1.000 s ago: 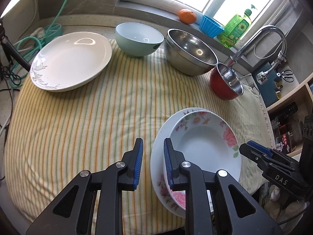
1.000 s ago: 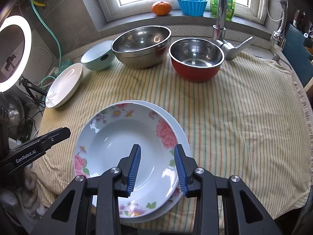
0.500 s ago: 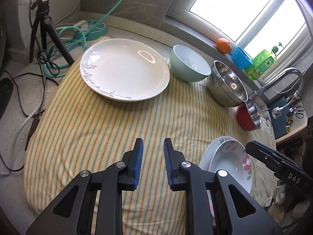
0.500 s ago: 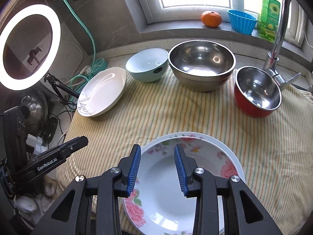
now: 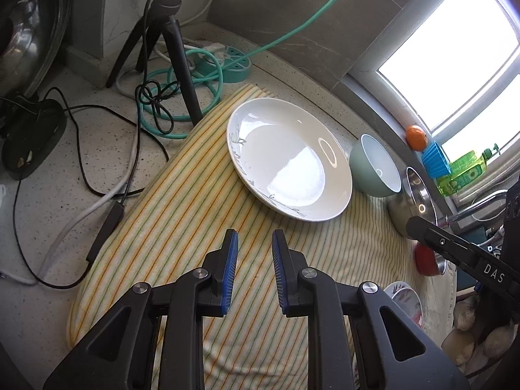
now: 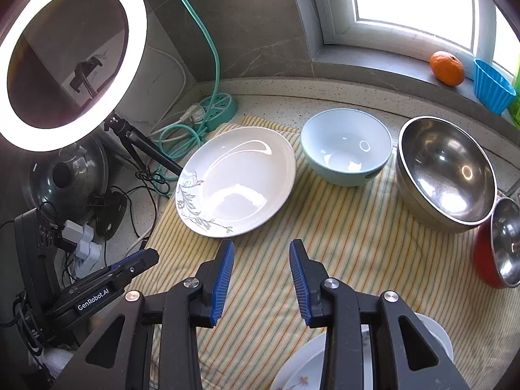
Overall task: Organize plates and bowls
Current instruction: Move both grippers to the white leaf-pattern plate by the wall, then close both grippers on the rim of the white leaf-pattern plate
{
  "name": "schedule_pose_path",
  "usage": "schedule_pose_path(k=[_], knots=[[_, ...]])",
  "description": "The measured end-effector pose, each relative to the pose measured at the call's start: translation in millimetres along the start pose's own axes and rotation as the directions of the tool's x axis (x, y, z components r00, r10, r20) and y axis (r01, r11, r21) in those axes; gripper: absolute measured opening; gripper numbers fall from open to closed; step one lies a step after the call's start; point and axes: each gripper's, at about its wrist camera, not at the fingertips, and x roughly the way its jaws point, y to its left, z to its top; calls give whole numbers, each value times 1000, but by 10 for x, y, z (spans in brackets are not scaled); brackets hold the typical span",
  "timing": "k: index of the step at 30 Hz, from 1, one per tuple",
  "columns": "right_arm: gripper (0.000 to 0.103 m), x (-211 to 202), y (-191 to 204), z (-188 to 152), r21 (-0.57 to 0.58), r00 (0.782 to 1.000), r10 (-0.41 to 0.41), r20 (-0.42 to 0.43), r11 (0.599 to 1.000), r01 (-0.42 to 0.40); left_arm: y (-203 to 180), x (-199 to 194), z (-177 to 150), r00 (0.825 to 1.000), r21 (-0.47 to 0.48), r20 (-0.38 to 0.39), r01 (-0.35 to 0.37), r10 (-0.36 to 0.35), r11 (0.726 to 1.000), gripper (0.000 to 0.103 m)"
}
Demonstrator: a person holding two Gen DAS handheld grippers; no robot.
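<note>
Two pieces of lettering can be read. In the left wrist view, the white capitals "DAS" stand on the black arm of the right tongs [image 5: 461, 253], which reaches in from the right edge above the striped cloth [image 5: 182, 227]. In the right wrist view, the white words "GenRobot.AI" stand on the black arm of the left tongs [image 6: 130, 268], which comes in from the lower left beside the bench. A dark label sits on the outer wall of the pale blue bowl [image 6: 346, 146], but it is too small to read. The green bottle [image 5: 461, 172] on the window sill carries a label that is too blurred to read.
</note>
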Motion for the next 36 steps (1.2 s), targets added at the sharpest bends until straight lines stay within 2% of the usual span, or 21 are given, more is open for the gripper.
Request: schedule_pose_path(k=[15,25,36], knots=[[32,698,101,697,-39,997,49,-66,998,-52,135,170,214,1000,-105,24,16,-13,994,18],[32,1090,-56,1065,-33,996,5,-92,999,-8,102,375,324,999,-135,1,36,-36,990,18],[32,1386,-234,1247,-54,990,-57,-125,997,50,103,474,387,999,-165,-12,33,-36,986,18]])
